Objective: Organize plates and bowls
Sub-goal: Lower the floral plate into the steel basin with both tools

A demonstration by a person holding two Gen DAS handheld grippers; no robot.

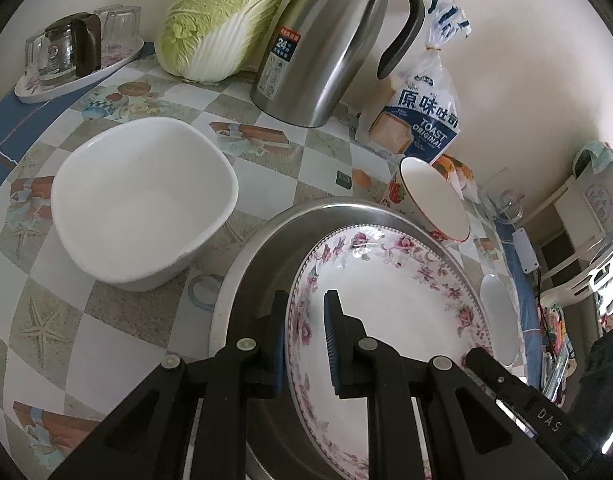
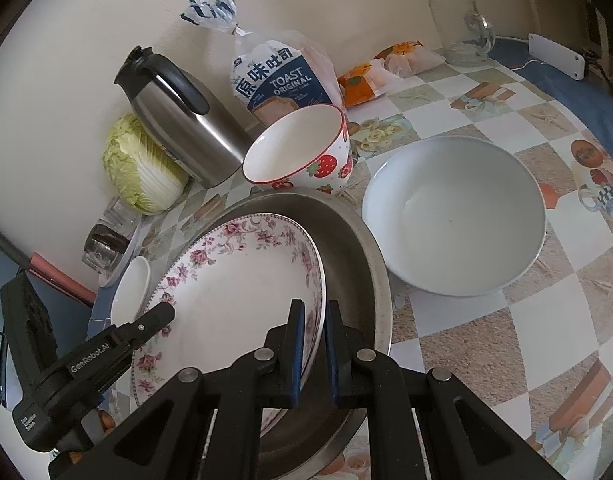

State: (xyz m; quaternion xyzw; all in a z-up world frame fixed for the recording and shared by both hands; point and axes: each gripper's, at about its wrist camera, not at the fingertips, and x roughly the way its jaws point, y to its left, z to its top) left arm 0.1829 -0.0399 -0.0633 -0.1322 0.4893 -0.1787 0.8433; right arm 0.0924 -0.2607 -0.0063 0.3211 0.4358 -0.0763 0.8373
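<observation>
A floral-rimmed plate [image 1: 390,304] lies tilted in a metal basin [image 1: 266,248]. My left gripper [image 1: 306,320] is shut on the plate's left rim. My right gripper [image 2: 315,322] is shut on the plate's [image 2: 234,300] right rim, inside the basin [image 2: 358,256]. A white square bowl [image 1: 142,200] stands left of the basin. A strawberry bowl [image 2: 302,148] sits behind the basin, also in the left wrist view [image 1: 434,196]. A round white bowl [image 2: 454,216] stands right of the basin; its edge shows in the left wrist view [image 1: 498,316].
A steel thermos jug [image 1: 326,48], a napa cabbage [image 1: 222,20] and a toast bag [image 1: 422,116] stand along the wall. A tray of glasses [image 1: 74,60] sits far left. Snack packets [image 2: 382,68] and a glass mug [image 2: 462,32] lie far right.
</observation>
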